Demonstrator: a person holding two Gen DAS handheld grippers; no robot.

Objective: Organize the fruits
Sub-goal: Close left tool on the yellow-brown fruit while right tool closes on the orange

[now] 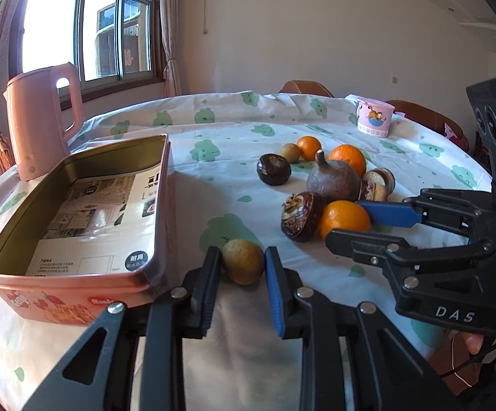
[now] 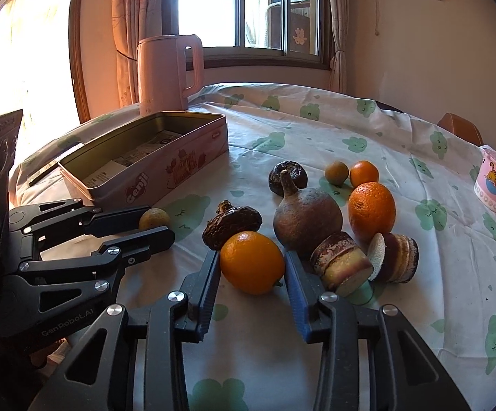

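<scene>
My left gripper (image 1: 243, 257) is shut on a small yellow-brown fruit (image 1: 243, 262) that rests on the tablecloth beside the open pink tin box (image 1: 59, 294). The box holds only a printed paper sheet. In the right wrist view my right gripper (image 2: 252, 257) is shut on an orange (image 2: 252, 262), its blue pads pressed on both sides. That orange lies at the near edge of a fruit pile: a wrinkled dark fruit (image 2: 232, 226), a large brown stemmed fruit (image 2: 308, 221), a bigger orange (image 2: 371, 210) and cut brown pieces (image 2: 342, 263).
A pink kettle (image 1: 39, 120) stands behind the tin by the window. A pink cartoon cup (image 1: 374, 116) sits at the table's far right edge. Farther back lie a dark round fruit (image 1: 273, 168), a small orange (image 1: 309, 147) and a small tan fruit (image 1: 290, 152). Brown chairs (image 1: 306, 87) ring the table.
</scene>
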